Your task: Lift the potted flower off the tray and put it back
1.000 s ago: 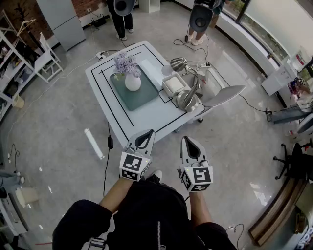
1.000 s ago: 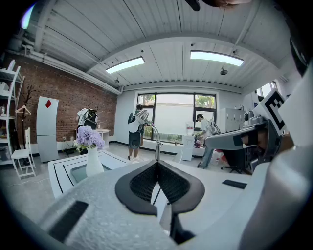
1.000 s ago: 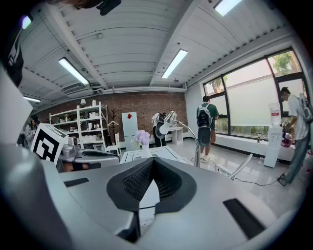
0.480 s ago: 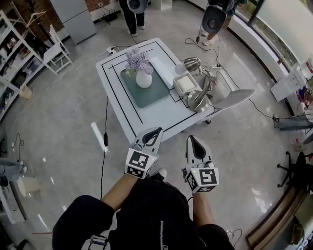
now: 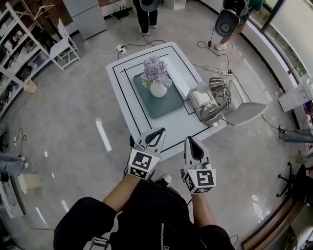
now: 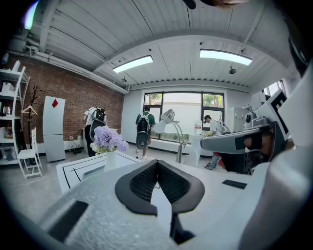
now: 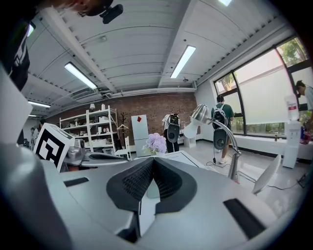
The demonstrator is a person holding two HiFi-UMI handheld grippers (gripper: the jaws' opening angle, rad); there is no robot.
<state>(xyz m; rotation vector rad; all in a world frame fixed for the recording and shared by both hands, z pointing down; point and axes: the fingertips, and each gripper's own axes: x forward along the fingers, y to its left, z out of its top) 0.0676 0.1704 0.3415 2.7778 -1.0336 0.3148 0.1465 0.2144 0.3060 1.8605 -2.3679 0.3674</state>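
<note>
My left claw and right claw both closed, empty; open them before flanking the white-vased lilac potted flower on the grey-green flat tray.

Two grippers show at the lower middle of the head view: the left gripper and the right gripper. One white table fills the upper middle. It carries one teal tray, one potted flower and one white box. At the table's right edge stands one metal desk lamp, possibly two, since the shiny parts overlap. Two people stand at the top edge, one person at top middle and a second person at top right. The left gripper view shows three. One white folding chair sits upper left. Two ceiling light strips cross the top of the left gripper view.
</note>
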